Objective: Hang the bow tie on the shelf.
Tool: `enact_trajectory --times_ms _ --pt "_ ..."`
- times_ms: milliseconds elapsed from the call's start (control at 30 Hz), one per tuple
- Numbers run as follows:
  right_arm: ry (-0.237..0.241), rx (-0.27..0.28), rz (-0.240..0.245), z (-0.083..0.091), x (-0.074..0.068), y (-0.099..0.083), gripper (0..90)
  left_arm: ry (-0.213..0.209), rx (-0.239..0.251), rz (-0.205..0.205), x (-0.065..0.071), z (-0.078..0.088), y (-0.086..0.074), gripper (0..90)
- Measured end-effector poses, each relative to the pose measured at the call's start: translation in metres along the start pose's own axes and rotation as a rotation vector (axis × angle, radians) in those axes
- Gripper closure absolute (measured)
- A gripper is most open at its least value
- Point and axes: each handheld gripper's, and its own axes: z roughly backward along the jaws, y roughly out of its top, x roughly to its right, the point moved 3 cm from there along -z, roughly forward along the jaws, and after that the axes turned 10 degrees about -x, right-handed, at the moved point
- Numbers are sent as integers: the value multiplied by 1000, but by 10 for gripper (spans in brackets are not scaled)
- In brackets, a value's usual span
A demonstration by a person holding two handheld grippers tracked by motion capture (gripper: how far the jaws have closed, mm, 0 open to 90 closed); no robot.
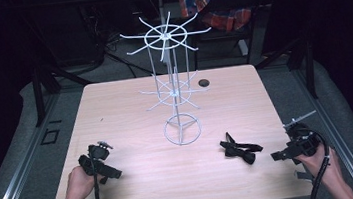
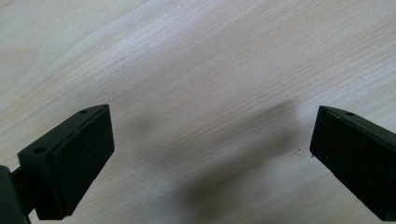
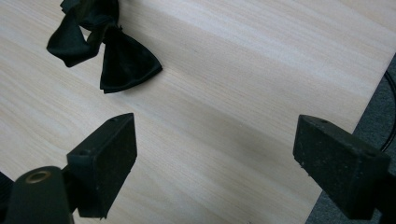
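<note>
Bow tie (image 1: 241, 150) lies flat on table (image 1: 125, 110), just ahead-left of right gripper (image 1: 287, 154), near but not touching. In right gripper view it sits up and to the left of the jaws (image 3: 116, 60). Right gripper: jaws wide apart, nothing between. Left gripper (image 1: 107, 170): jaws also wide, bare wood under them (image 2: 205, 140), holding nothing; tie well off to its far side.

Judgement: black fabric, soft, light, limp, so will sag and fold when lifted; not fragile, not slippery. Best hold prob. the centre knot or strap, not a wing edge. White wire rack (image 1: 175, 79) w/ hook arms stands beyond both tools, mid-table.
</note>
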Motion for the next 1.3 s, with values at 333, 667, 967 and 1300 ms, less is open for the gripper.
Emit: enact_trajectory --times_ms 333,667,967,1300 --pt "-8 57 41 7 -10 5 99 6 8 -9 2 3 0 0" --pt "-68 97 87 17 -19 12 155 11 4 -19 3 3 2 0" --pt "-61 112 99 18 -28 25 168 7 9 -21 3 3 1 0" --pt "-38 139 152 27 -47 43 157 2 -2 -29 7 2 3 0"
